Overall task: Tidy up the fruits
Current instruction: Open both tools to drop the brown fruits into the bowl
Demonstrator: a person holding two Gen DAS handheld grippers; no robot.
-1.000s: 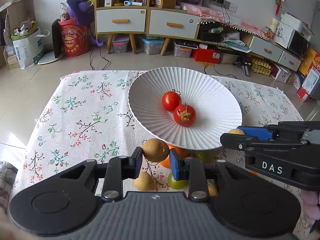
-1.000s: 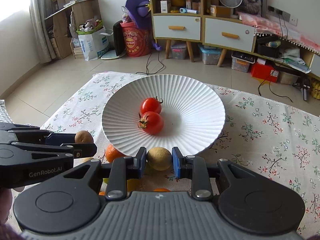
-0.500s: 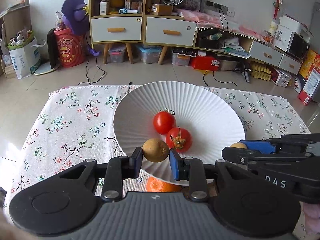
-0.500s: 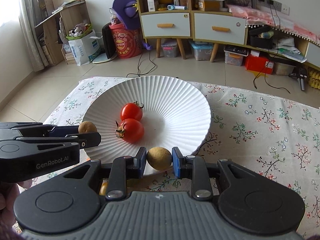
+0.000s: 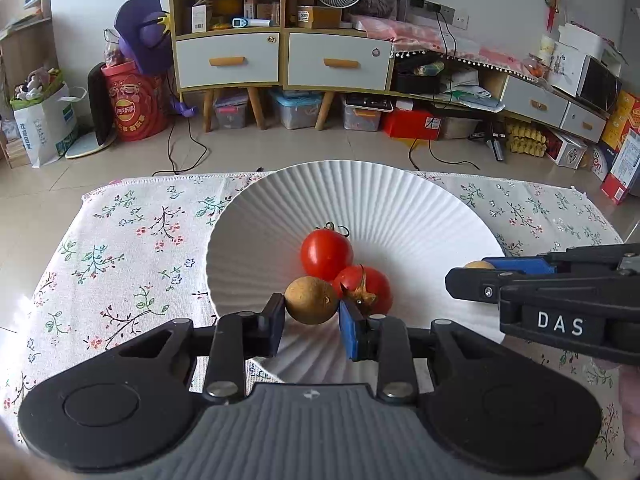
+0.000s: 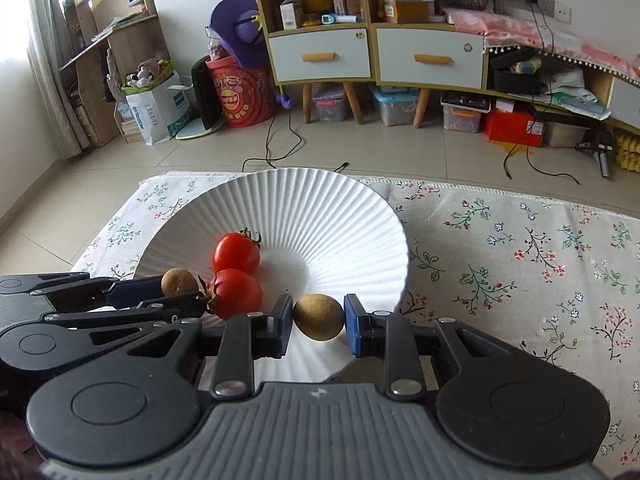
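A white ribbed plate (image 5: 400, 200) (image 6: 320, 208) lies on the floral tablecloth and holds two red tomatoes (image 5: 326, 254) (image 6: 235, 254). My left gripper (image 5: 311, 314) is shut on a small brown round fruit (image 5: 311, 300), held over the plate's near part just beside the front tomato (image 5: 372, 286). My right gripper (image 6: 318, 322) is shut on another brown round fruit (image 6: 319, 317) over the plate's near right rim. In the left wrist view the right gripper (image 5: 476, 270) shows at the right; in the right wrist view the left gripper (image 6: 180, 290) shows at the left with its fruit (image 6: 178, 281).
The floral tablecloth (image 5: 132, 248) (image 6: 520, 256) spreads to both sides of the plate. Beyond its far edge is tiled floor with cables, a red bin (image 5: 134, 106), a drawer cabinet (image 5: 280, 58) and storage boxes.
Both grippers have moved forward over the plate with their brown fruits. The oranges and other fruit seen below the plate's near rim earlier have dropped out of view.
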